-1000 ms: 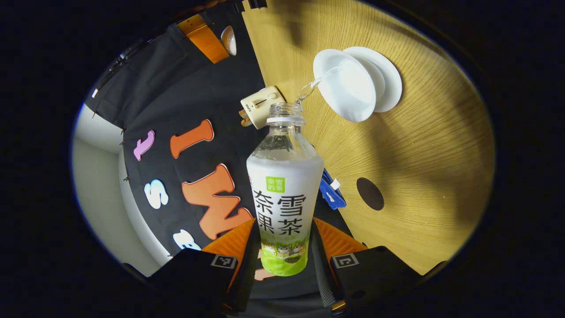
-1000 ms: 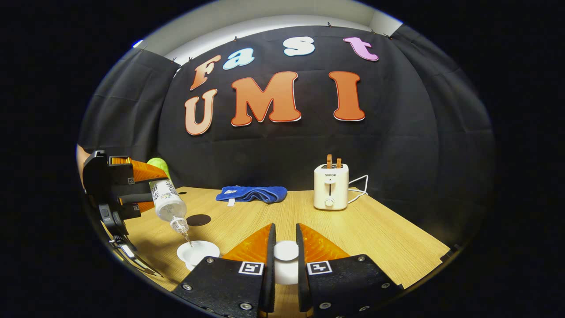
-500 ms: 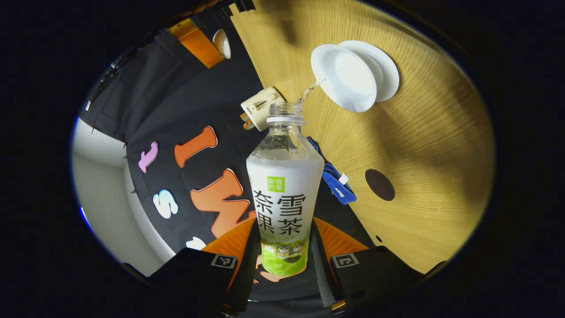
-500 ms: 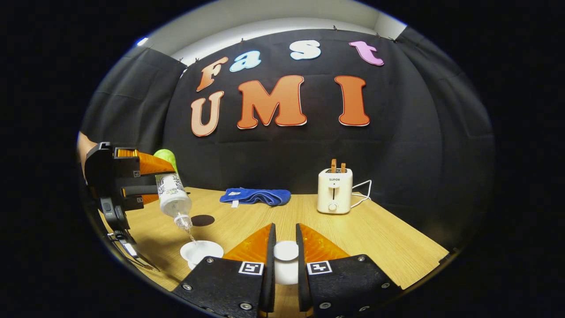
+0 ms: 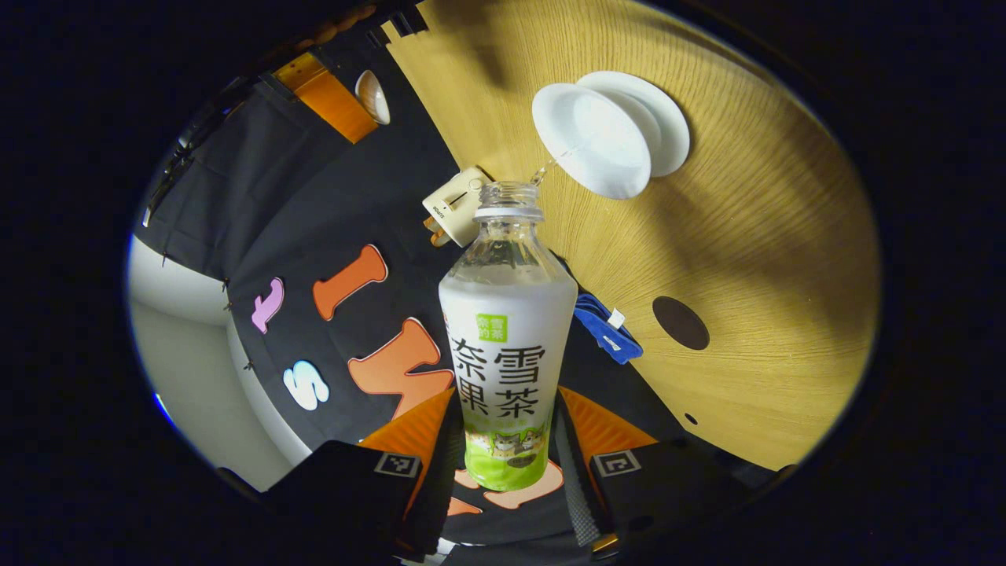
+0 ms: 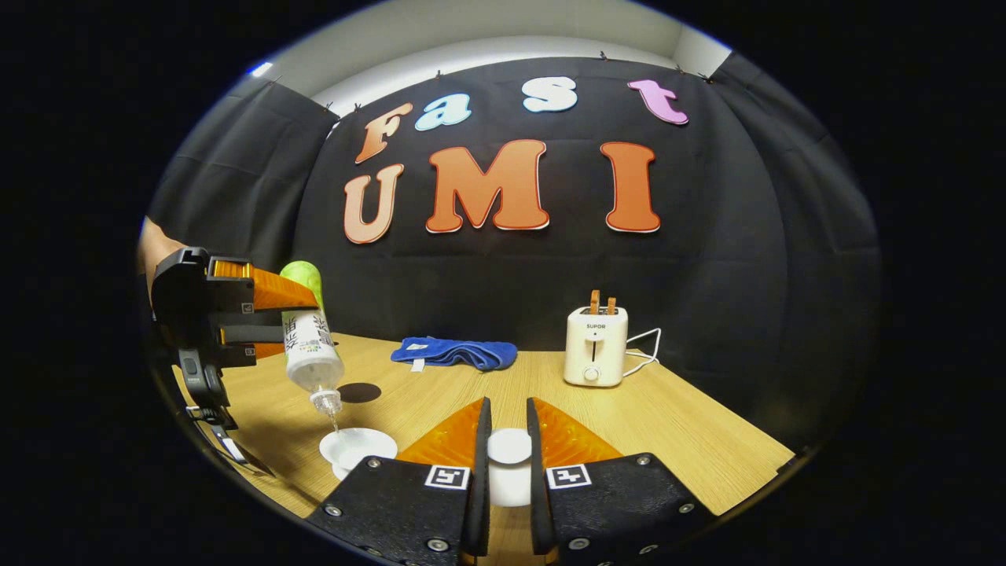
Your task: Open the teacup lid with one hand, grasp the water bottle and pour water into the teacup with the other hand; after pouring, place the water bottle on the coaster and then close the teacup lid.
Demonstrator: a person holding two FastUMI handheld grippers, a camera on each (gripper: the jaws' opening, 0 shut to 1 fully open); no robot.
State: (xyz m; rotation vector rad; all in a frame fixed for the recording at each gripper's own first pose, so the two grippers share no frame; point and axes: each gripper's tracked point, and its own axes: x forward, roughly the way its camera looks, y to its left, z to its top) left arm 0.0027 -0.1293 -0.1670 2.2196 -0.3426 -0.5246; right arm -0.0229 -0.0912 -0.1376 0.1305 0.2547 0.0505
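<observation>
My left gripper [image 5: 507, 413] is shut on the body of a white-labelled water bottle [image 5: 507, 346] with no cap. The bottle is tipped mouth-down, and a thin stream of water runs from it into the white teacup [image 5: 591, 140], which stands on its saucer [image 5: 666, 126]. In the right gripper view the bottle [image 6: 312, 350] hangs over the teacup [image 6: 357, 446] at the left, held by the left gripper [image 6: 263, 314]. My right gripper [image 6: 505, 417] is shut on the white teacup lid [image 6: 509, 446], held above the table to the right of the cup. A dark round coaster [image 5: 681, 322] lies bare on the table.
A wooden table [image 6: 676, 424] carries a blue cloth [image 6: 456, 352] at the back and a white toaster [image 6: 595, 346] with its cord at the back right. The coaster [image 6: 359, 392] lies just behind the teacup. A person's arm shows behind the left gripper.
The bottle has tipped a little steeper over the cup while water keeps flowing. The right gripper with the lid has lifted or tilted slightly; both grips are unchanged.
</observation>
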